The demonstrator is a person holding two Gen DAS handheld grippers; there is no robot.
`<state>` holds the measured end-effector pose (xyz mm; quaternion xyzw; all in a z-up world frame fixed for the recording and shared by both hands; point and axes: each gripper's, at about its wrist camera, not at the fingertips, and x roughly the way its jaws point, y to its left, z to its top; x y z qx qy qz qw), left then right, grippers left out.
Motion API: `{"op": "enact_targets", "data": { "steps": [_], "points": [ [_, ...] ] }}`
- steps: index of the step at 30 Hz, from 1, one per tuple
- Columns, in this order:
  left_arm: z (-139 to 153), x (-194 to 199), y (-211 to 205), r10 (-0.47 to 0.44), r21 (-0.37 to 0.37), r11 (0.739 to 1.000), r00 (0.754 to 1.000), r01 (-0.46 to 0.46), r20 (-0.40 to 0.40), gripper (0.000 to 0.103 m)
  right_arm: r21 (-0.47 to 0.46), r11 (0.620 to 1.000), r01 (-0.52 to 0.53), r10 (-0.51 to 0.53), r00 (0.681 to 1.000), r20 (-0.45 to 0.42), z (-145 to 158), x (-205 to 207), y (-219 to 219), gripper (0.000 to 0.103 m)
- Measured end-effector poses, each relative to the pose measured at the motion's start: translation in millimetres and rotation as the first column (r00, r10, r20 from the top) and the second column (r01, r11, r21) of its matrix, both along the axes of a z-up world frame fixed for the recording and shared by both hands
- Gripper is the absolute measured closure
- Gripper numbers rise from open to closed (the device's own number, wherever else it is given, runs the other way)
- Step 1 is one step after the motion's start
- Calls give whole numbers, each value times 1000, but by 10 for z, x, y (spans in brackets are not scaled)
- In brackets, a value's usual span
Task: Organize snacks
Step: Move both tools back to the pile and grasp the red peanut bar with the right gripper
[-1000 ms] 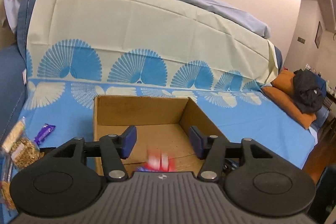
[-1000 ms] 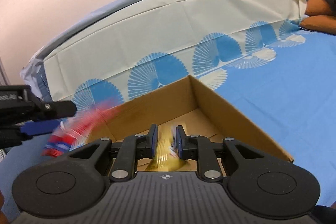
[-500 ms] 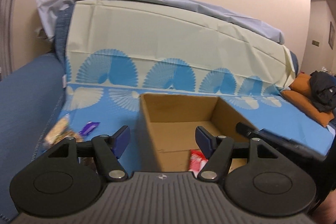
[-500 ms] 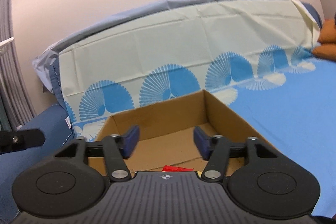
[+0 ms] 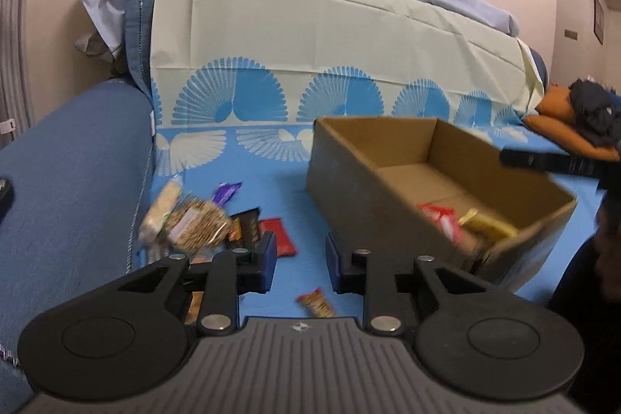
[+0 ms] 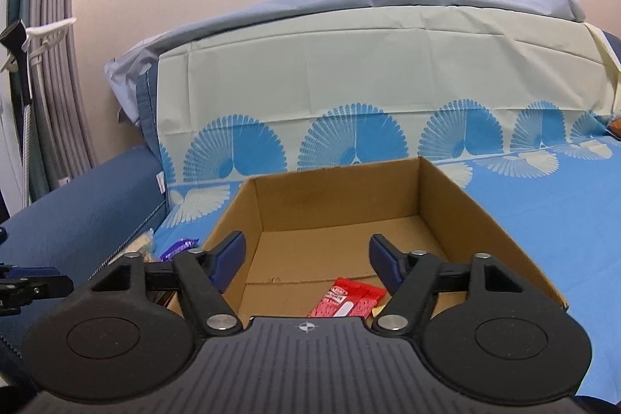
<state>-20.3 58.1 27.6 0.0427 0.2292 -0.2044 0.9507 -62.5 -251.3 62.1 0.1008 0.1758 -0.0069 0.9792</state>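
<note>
Left gripper (image 5: pixel 300 260) is swinging from the brown cardboard box (image 5: pixel 349 181) towards loose wrappers, jaws narrowing, empty; the small red-brown bar (image 5: pixel 315 302) risks slipping. Right gripper (image 6: pixel 306 260) is hovering wide, closing slightly, empty.

The right gripper (image 6: pixel 306 260) fills the lower frame, jaws closing with nothing between them — hovering over the open cardboard box (image 6: pixel 489 216) at centre. A red snack packet (image 6: pixel 347 299) lies on its floor, low centre — a purple wrapper (image 6: pixel 178 247) sits outside, left.
</note>
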Motion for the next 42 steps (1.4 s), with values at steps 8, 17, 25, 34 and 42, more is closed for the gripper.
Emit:
{"op": "enact_targets", "data": {
  "steps": [8, 17, 25, 34, 42],
  "points": [
    [-168, 52, 260, 112, -84, 990, 993, -116, -47, 76, -56, 994, -89, 87, 996, -34, -10, -60, 295, 66],
    [-157, 126, 473, 151, -168, 971, 983, -167, -107, 76, -128, 966, -227, 228, 974, -6, 27, -126, 852, 69],
    [-144, 136, 552, 185, -180, 962, 976, -203, -114, 77, -96, 885, -455, 447, 890, -95, 58, 71, 1539, 69],
    [-166, 184, 558, 261, -150, 949, 958, -277, -123, 75, -187, 908, -374, 323, 912, -253, -467, 537, 1955, 68],
    [-308, 464, 328, 350, 12, 936, 930, -351, -113, 48, -247, 912, -327, 239, 913, -330, -829, 694, 1975, 65]
  ]
}}
